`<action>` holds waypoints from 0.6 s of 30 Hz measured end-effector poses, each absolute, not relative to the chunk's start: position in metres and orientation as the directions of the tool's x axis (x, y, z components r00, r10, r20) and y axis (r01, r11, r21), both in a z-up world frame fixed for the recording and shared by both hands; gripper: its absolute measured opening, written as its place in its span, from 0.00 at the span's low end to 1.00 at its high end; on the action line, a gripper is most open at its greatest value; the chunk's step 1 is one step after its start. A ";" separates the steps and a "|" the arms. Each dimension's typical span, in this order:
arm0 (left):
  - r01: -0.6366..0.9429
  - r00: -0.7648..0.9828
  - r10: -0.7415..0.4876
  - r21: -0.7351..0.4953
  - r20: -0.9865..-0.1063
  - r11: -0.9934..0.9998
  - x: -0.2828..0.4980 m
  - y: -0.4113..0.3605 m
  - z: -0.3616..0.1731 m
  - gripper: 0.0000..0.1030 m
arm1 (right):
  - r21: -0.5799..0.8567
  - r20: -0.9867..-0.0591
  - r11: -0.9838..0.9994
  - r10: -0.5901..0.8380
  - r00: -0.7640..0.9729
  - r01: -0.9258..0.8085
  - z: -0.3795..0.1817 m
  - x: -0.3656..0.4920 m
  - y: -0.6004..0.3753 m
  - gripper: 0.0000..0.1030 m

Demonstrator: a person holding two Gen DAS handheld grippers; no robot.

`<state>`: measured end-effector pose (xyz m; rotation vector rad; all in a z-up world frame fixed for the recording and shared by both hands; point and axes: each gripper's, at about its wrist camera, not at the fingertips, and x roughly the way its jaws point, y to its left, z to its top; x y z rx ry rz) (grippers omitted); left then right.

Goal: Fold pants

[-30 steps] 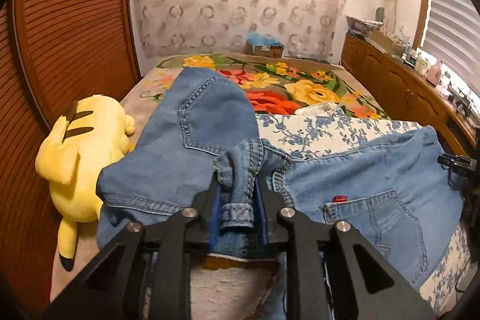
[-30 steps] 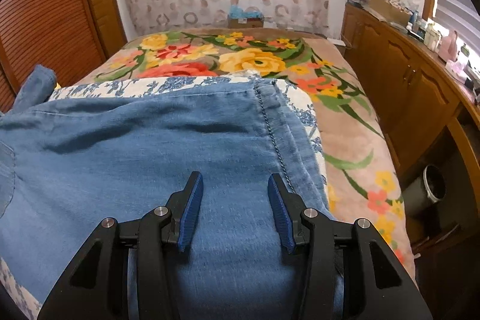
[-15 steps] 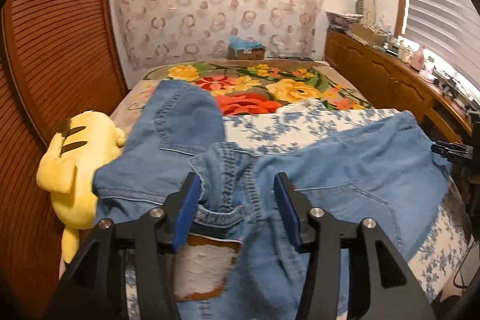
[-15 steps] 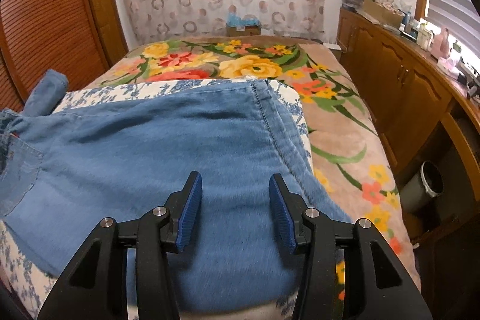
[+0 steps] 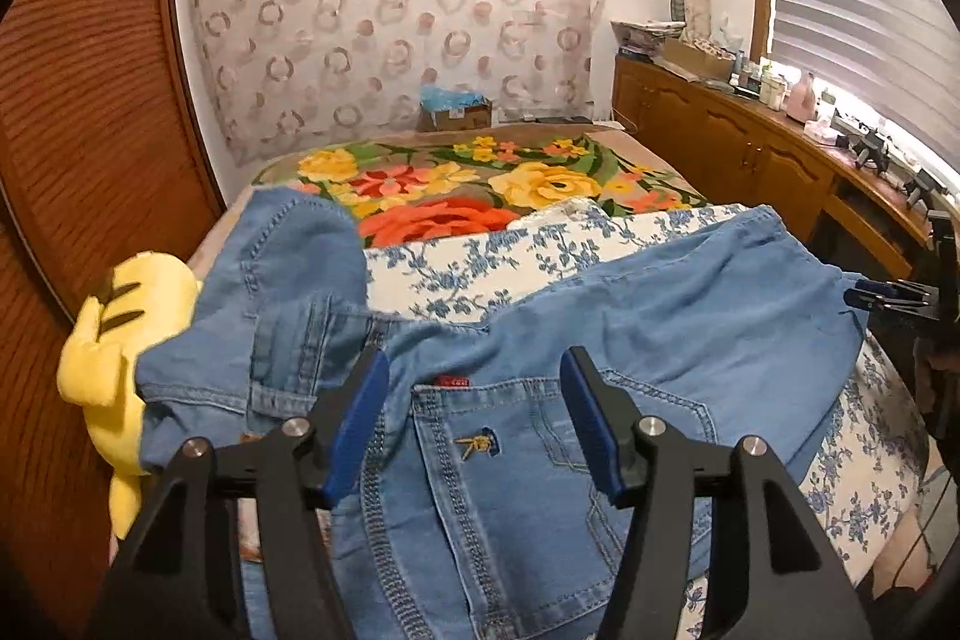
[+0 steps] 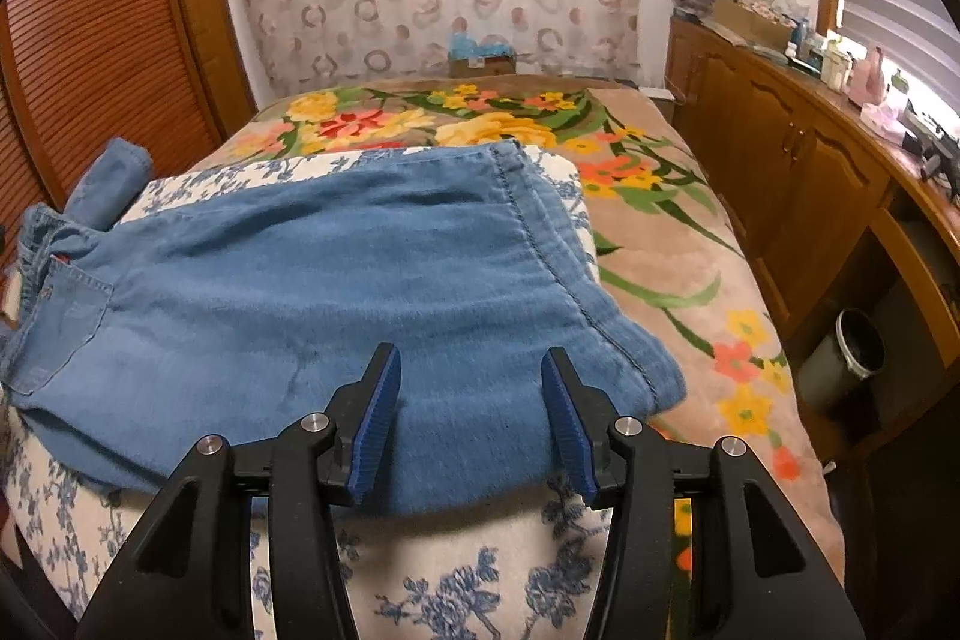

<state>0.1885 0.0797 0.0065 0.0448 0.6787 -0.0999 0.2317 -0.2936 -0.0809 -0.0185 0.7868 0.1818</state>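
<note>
No writing can be read on the jeans (image 5: 630,316) — only a small red tab above the back pocket and a tiny yellow stitched mark on it. They are soft, faded denim with pale seams, lying spread across a white cloth with blue flowers (image 5: 480,256) on the bed. The left gripper (image 5: 474,400) is opening above the pocket, its blue ribbed pads clear of the cloth. The right gripper (image 6: 468,394) hangs released over the leg's edge, grasping nothing. A yellow plush toy (image 5: 108,334) lies beside the waistband.

We see a warmly lit room in both views, with daylight glaring through the window blinds (image 5: 864,16) at right. Fisheye bending curves the wooden door (image 5: 90,100) and leaves black corners; focus stays fairly sharp, shadows soft.
</note>
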 end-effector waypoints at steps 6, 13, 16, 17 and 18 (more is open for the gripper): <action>0.106 0.785 -0.076 0.013 -0.615 0.994 0.186 0.077 0.015 0.57 | 0.070 -0.708 0.986 0.154 0.689 -0.149 -0.086 0.225 -0.303 0.49; 0.144 0.773 -0.108 0.006 -0.625 0.990 0.187 0.061 0.008 0.57 | 0.069 -0.711 0.990 0.134 0.690 -0.122 -0.089 0.219 -0.312 0.51; 0.156 0.764 -0.124 -0.005 -0.633 0.988 0.190 0.055 0.002 0.57 | 0.056 -0.716 0.994 0.108 0.689 -0.097 -0.090 0.219 -0.318 0.52; 0.160 0.759 -0.132 -0.013 -0.638 0.987 0.192 0.052 -0.001 0.57 | 0.051 -0.718 0.995 0.097 0.689 -0.087 -0.091 0.219 -0.320 0.52; 0.165 0.754 -0.138 -0.017 -0.642 0.986 0.193 0.049 -0.004 0.57 | 0.046 -0.720 0.996 0.085 0.689 -0.075 -0.092 0.219 -0.322 0.53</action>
